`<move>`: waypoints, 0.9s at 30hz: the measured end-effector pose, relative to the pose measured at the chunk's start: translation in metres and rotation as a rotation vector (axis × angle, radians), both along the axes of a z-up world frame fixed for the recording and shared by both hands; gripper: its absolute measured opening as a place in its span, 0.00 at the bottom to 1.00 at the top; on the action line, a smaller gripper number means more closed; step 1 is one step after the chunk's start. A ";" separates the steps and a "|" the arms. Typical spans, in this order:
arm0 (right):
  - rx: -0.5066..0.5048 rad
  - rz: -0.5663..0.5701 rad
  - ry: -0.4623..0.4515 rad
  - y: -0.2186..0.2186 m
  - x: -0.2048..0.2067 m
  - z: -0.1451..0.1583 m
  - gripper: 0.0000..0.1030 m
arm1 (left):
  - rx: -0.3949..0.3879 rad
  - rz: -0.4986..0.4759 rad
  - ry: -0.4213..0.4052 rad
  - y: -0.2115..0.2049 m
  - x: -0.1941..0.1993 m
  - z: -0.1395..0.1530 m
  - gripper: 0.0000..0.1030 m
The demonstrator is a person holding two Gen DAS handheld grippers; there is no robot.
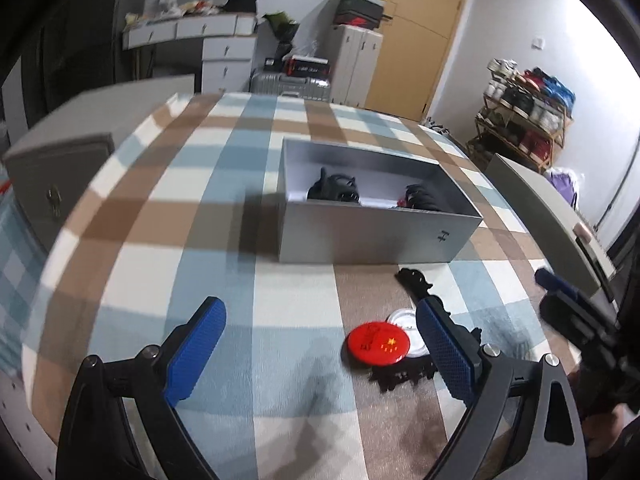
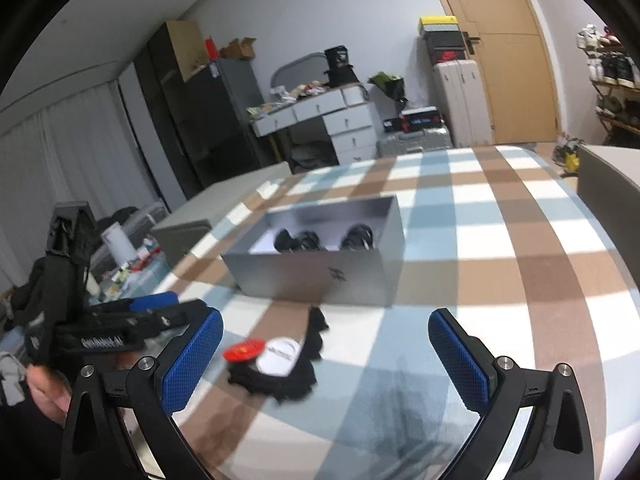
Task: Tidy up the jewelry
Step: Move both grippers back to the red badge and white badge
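Observation:
A grey open box (image 1: 360,232) stands on the checked tablecloth and holds two dark bundled items (image 1: 334,190); it also shows in the right wrist view (image 2: 320,276). In front of it lie a red round badge (image 1: 378,343), a white round badge (image 1: 408,322) and a black lacy piece (image 1: 414,282). They show in the right wrist view as the red badge (image 2: 245,350), white badge (image 2: 278,356) and black piece (image 2: 314,330). My left gripper (image 1: 320,356) is open and empty, just left of the badges. My right gripper (image 2: 326,360) is open and empty, with the badges between its fingers.
The table (image 1: 168,208) has a blue, brown and white checked cloth. Grey cabinets (image 1: 60,168) flank it on both sides. A white dresser (image 1: 224,48), suitcases and a shoe rack (image 1: 524,120) stand behind, by a wooden door.

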State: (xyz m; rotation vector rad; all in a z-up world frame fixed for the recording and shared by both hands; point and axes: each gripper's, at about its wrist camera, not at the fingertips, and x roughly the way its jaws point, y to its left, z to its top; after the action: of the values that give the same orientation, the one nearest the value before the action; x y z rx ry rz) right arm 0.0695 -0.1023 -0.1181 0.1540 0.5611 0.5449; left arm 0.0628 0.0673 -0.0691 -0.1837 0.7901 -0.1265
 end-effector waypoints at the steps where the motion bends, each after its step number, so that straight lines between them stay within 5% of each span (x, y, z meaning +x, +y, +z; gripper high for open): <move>1: -0.008 0.005 0.007 0.000 -0.001 -0.003 1.00 | -0.015 -0.001 0.007 0.000 -0.002 -0.002 0.91; 18: 0.029 0.080 0.066 -0.001 -0.020 -0.020 1.00 | -0.049 -0.207 0.088 -0.025 0.005 -0.015 0.89; 27: 0.074 0.115 0.076 0.000 -0.020 -0.022 1.00 | -0.062 -0.302 0.139 -0.030 0.017 -0.018 0.50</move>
State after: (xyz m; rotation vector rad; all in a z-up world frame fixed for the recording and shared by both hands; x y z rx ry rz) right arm 0.0497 -0.1021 -0.1396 0.2142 0.6272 0.6740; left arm 0.0796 0.0377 -0.0875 -0.1313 0.9499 -0.4274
